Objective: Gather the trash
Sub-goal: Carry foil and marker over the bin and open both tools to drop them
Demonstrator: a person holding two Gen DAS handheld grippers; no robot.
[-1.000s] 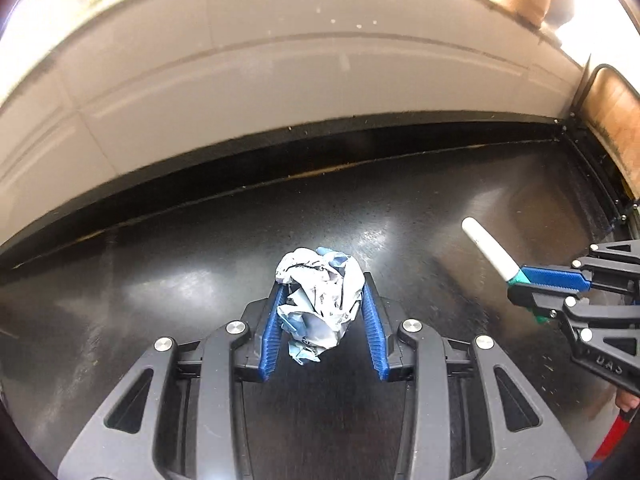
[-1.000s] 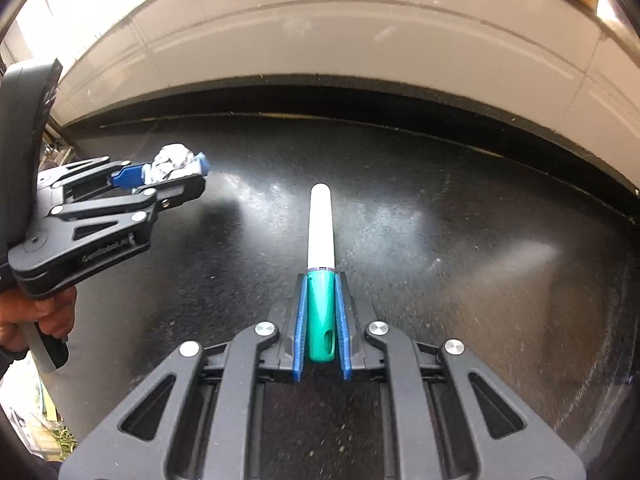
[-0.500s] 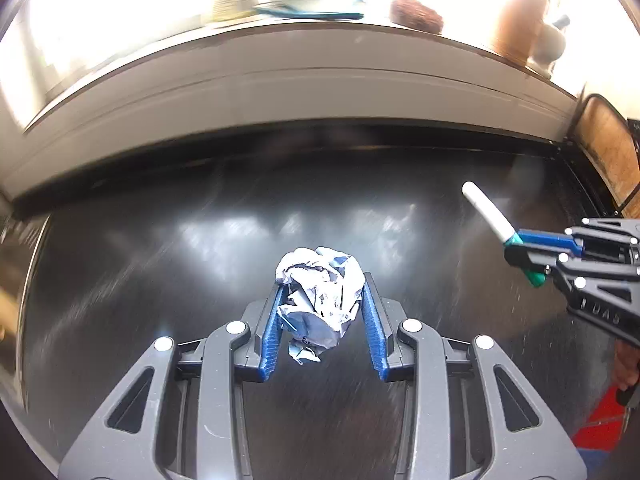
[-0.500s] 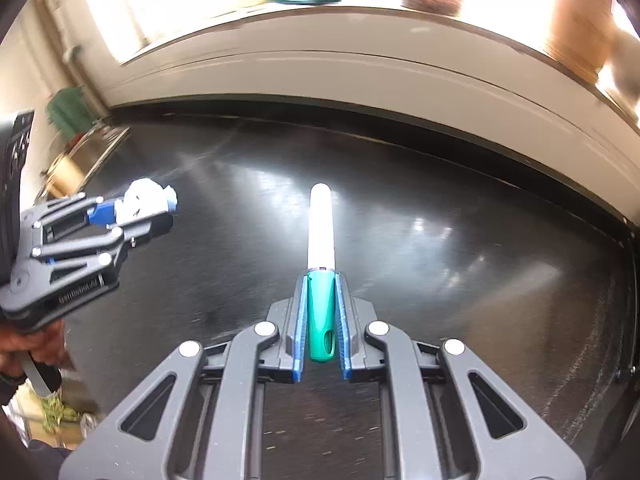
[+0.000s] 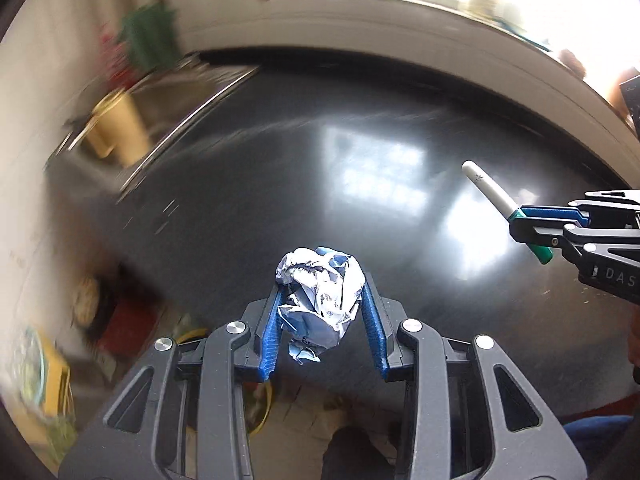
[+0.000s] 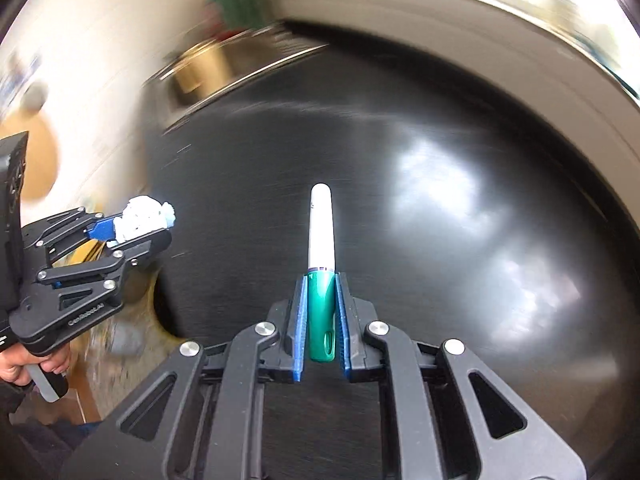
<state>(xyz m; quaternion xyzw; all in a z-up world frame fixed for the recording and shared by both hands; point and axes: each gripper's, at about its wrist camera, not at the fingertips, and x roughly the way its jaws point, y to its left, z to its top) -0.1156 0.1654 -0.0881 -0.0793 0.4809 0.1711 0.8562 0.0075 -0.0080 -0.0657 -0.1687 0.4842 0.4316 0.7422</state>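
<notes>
— What sits nearest the lens on the left side?

— The left gripper [image 5: 320, 312], its blue pads [image 5: 270, 332] pressed against a crumpled paper ball [image 5: 320, 300], white with blue-grey print. The ball bulges above the pad tips and a torn corner hangs below them. It is lifted clear of the black countertop [image 5: 280, 184].

— And the right?

— The right gripper [image 6: 320, 320] is clamped on a marker [image 6: 320, 264]. The pads grip the green cap end (the cap's small clip loop shows near the base), and the white barrel sticks straight out ahead, past the fingertips, above the counter.

— Can each tool be seen from the other camera?

— Yes. From the left wrist, the right gripper enters at the right edge with the marker angled up and to the left. From the right wrist, the left gripper is at the left edge, paper ball at its tip, and a hand [image 6: 24, 364] is wrapped round its handle.

— What lies beyond them?

— The glossy black countertop, with bright window reflections on it. Its near left edge shows in both views, with blurred floor clutter below that I cannot identify. Further left along the counter is a metal rail, then a yellowish object [image 5: 116, 124] and something green [image 5: 150, 36], both too smeared to name. At the back runs a pale wall [image 5: 400, 44], with strong light above it.
</notes>
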